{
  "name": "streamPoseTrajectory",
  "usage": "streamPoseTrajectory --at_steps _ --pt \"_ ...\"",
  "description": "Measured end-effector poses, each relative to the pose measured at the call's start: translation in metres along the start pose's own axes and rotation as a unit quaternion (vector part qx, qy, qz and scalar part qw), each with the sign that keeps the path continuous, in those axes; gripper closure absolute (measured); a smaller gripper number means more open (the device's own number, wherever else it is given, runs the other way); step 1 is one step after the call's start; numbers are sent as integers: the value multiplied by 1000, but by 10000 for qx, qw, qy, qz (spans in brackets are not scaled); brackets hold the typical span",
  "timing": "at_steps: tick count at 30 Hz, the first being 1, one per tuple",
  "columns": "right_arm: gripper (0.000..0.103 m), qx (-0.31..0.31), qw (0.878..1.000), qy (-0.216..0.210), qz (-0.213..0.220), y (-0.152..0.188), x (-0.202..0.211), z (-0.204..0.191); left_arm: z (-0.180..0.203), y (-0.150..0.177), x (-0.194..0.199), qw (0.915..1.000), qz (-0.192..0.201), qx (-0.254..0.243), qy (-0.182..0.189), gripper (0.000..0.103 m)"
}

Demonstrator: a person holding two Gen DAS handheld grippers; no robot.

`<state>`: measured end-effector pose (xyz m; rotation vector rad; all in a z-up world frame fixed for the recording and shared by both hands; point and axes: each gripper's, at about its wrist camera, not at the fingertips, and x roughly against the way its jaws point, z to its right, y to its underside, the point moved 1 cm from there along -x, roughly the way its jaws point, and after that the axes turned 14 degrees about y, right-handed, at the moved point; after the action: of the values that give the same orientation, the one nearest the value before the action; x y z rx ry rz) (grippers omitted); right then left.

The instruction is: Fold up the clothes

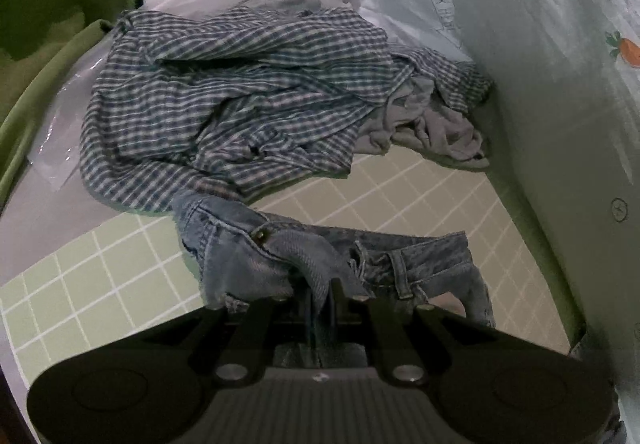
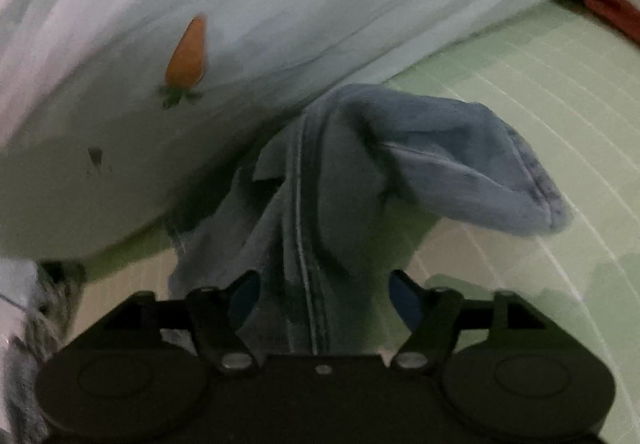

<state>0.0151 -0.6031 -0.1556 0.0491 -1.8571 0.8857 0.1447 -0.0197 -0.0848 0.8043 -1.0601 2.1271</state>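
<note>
Blue denim jeans [image 1: 248, 256] lie crumpled on a green checked sheet [image 1: 420, 196]. My left gripper [image 1: 320, 296] is shut on a fold of the jeans' waistband near a rivet. In the right wrist view a jeans leg [image 2: 460, 164] runs forward from my right gripper [image 2: 324, 296], its seam down the middle and its hem folded over to the right. The right jaws stand apart on either side of the denim, and the blue pads [image 2: 404, 300] do not press on it.
A blue-and-white checked shirt [image 1: 224, 96] is heaped behind the jeans, with a grey garment [image 1: 440, 124] beside it. Pale bedding with a carrot print [image 2: 280, 4] rises at the right of the left wrist view. Clear plastic [image 1: 60, 132] and green cloth [image 1: 40, 44] lie at the left.
</note>
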Motion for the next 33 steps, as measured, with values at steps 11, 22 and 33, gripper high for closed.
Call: streamPoseTrajectory --at_steps 11,22,33 --pt "100 -622 9897 977 838 22 114 94 -30 33 44 9996 -33 199 195 93" --pt "99 434 9753 1323 1715 -12 174 74 -33 69 52 9988 -440 -106 177 93" --pt "52 40 9982 -582 136 -22 94 41 -27 62 33 9992 -388 -80 -81 89"
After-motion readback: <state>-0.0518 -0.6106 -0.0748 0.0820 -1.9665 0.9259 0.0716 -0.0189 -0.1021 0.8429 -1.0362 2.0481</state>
